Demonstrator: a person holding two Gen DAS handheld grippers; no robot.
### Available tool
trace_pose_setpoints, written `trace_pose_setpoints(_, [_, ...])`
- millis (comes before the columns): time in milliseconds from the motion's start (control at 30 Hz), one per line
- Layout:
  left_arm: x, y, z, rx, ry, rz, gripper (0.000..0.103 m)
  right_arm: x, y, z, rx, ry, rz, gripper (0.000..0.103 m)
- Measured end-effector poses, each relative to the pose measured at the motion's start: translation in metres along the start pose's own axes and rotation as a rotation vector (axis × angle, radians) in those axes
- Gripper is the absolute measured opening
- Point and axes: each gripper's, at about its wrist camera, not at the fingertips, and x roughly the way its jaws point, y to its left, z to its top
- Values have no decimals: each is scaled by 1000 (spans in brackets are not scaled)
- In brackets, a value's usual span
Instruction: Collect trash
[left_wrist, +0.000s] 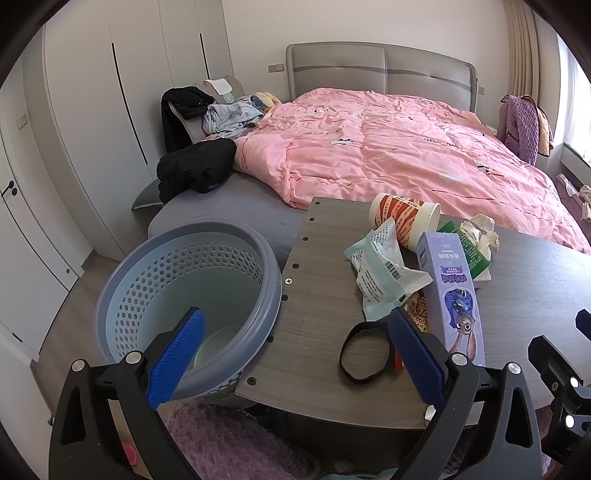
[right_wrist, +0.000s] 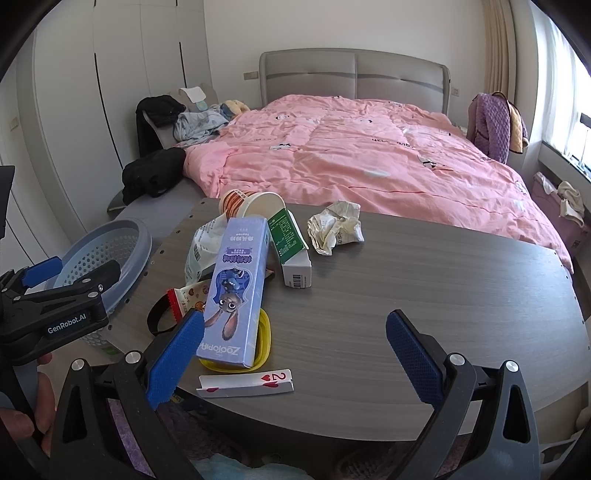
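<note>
- I have the left gripper (left_wrist: 295, 354) spread wide with nothing between its fingers (left_wrist: 173, 363); its left finger sits over the rim of the blue basket (left_wrist: 258, 258), its right finger over the near edge of the surface (left_wrist: 321, 266).
- Basket stands on the floor, touching the surface's left edge. A pale round object lies at its bottom; I cannot tell what it is.
- My right gripper (right_wrist: 295, 354) is also wide open and empty, hovering over the near part of the surface.
- Trash heap lies ahead of the right gripper's left finger: a purple carton (right_wrist: 236, 291) resting on a yellow ring (right_wrist: 264, 343), a green-and-white box (right_wrist: 291, 251) just beyond, a paper cup (right_wrist: 251, 206) on its side at the far edge.
- A crumpled paper (right_wrist: 336, 227) sits ahead, between the two right fingers, apart from the heap.
- A playing card (right_wrist: 247, 382), two of hearts, lies just beside the right gripper's left fingertip.
- A pale plastic wrapper (left_wrist: 384, 269) and a black band (left_wrist: 364, 350) lie ahead of the left gripper's right finger.
- A pink-covered bed (right_wrist: 369, 158) is beyond the surface.
</note>
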Motion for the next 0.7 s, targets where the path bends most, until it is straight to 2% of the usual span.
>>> trace_pose_setpoints(700, [-2, 2, -1, 0, -4, 2, 95, -2, 0, -1, 1, -1, 2, 97])
